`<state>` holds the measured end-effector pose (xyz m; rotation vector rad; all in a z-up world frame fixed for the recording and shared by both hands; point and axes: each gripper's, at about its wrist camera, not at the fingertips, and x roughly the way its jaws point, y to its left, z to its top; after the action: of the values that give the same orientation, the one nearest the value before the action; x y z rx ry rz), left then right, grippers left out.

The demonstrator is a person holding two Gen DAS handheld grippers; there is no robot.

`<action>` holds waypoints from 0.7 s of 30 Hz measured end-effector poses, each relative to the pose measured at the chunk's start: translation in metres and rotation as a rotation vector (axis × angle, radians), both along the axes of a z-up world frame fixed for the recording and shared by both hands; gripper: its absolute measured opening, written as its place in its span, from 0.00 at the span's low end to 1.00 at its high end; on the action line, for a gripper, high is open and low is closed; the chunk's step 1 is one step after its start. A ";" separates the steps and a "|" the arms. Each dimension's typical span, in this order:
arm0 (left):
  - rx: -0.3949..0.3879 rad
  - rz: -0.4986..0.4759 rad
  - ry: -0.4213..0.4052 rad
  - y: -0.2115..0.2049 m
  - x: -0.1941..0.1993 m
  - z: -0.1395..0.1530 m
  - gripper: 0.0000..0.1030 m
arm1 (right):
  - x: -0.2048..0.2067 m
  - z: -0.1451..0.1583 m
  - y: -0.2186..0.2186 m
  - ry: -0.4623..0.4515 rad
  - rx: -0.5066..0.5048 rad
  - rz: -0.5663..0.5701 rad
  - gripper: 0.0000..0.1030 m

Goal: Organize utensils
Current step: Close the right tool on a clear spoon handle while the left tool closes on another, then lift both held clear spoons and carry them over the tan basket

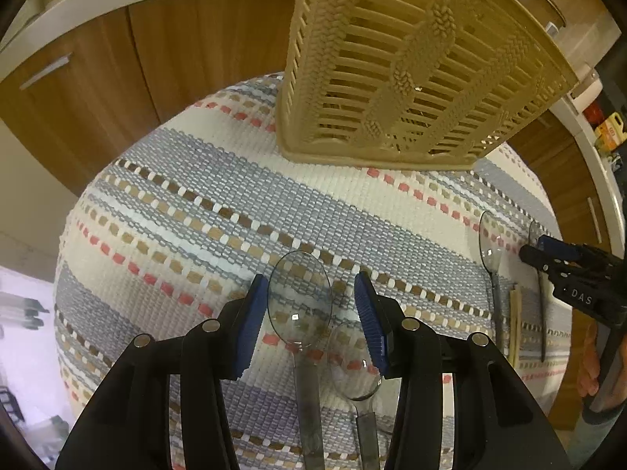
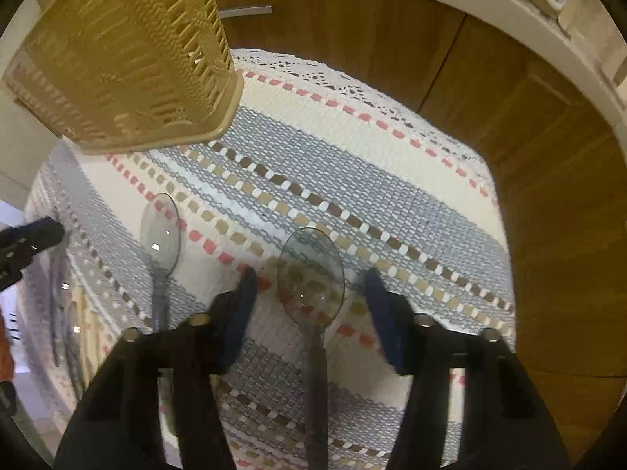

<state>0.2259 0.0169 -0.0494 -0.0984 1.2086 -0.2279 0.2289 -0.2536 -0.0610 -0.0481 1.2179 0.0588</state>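
Observation:
Clear grey plastic spoons lie on a striped woven cloth (image 1: 219, 203). In the left wrist view my left gripper (image 1: 311, 288) is open, its blue pads either side of a large spoon (image 1: 299, 297); a smaller spoon (image 1: 354, 364) lies by the right pad. In the right wrist view my right gripper (image 2: 309, 282) is open over another spoon (image 2: 311, 270); a second spoon (image 2: 160, 231) lies to its left. A beige slatted utensil basket (image 1: 407, 66) stands upright at the back, also in the right wrist view (image 2: 129, 51). The right gripper (image 1: 529, 252) shows at the far right of the left view.
Further right in the left view lie another spoon (image 1: 490, 246), a wooden stick (image 1: 514, 325) and a thin utensil (image 1: 540, 305). Wooden cabinet doors (image 2: 529, 125) and a white counter edge (image 2: 490, 4) stand beyond the cloth. The left gripper's tip (image 2: 35, 235) shows at the left edge.

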 end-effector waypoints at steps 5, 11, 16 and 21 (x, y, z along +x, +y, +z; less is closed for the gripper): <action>0.079 0.005 -0.026 -0.023 -0.002 -0.005 0.30 | -0.002 0.001 0.011 -0.011 -0.014 0.018 0.29; 0.000 0.017 -0.122 -0.019 -0.019 0.012 0.29 | -0.027 0.025 0.009 -0.090 0.027 0.028 0.29; -0.088 0.027 -0.293 -0.001 -0.048 0.066 0.29 | -0.058 0.078 0.002 -0.269 0.115 0.065 0.29; -0.158 0.051 -0.499 0.006 -0.059 0.131 0.29 | -0.068 0.145 0.006 -0.472 0.244 0.101 0.29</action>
<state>0.1665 0.0231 0.0818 -0.1970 0.6898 -0.2832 0.1606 -0.2476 0.0838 0.0861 0.7293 0.2694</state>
